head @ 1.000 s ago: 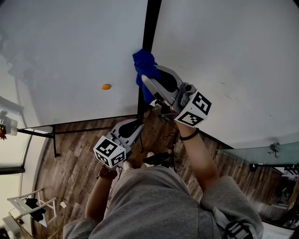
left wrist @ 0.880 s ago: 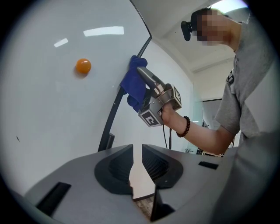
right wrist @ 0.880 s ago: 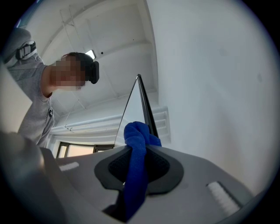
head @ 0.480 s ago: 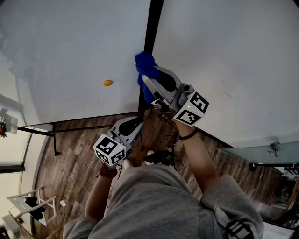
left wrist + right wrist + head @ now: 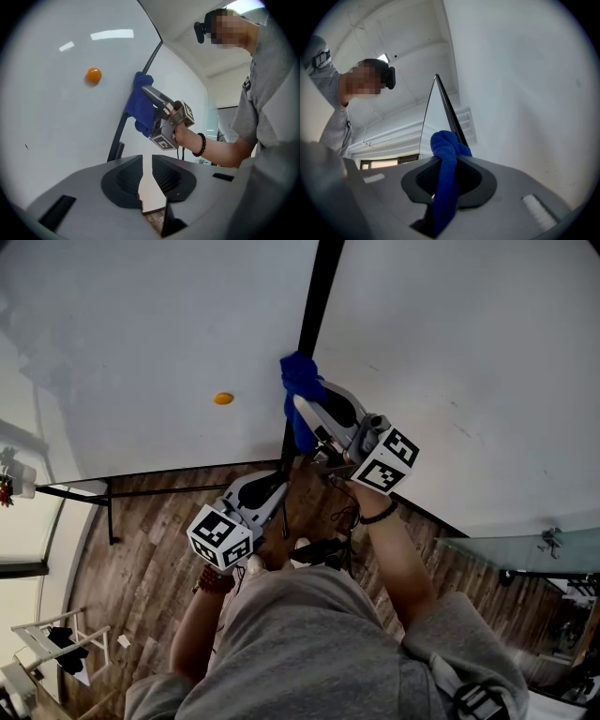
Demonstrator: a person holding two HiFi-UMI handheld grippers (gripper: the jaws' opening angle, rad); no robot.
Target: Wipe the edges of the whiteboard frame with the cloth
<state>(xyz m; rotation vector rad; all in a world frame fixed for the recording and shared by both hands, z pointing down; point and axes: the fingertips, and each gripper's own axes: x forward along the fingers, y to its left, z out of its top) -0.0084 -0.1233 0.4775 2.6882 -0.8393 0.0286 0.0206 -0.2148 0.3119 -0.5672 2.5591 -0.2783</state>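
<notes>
Faced large whiteboard [image 5: 141, 334], black frame [image 5: 319, 296] down its right edge, plain white wall [image 5: 469, 362] past that. Stood over wood-plank floor [image 5: 141, 559], grey shirt [image 5: 309, 643] filling bottom of head view. Reached right arm [image 5: 398, 559] up and forward, elbow bent, beaded bracelet [image 5: 380, 513] on wrist. Held right gripper [image 5: 309, 401] high, angled up-left at frame, marker cube [image 5: 386, 460] turned back toward camera. Clamped both jaws hard on blue cloth [image 5: 298, 381]. In right gripper view, saw cloth [image 5: 445, 187] running up between pads and bunching beyond tips. Pressed that bunch against frame, part-way up visible stretch, right at border between board and wall. Carried left arm [image 5: 202, 634] lower and closer to torso, bent at elbow. Aimed left gripper [image 5: 278, 482] upward along same frame, beneath right gripper and apart from it, off board. In left gripper view, found left jaws only slightly parted, narrow gap, gripping nothing. Spotted small orange magnet [image 5: 222, 398] stuck on board, left of cloth and clear of it.
</notes>
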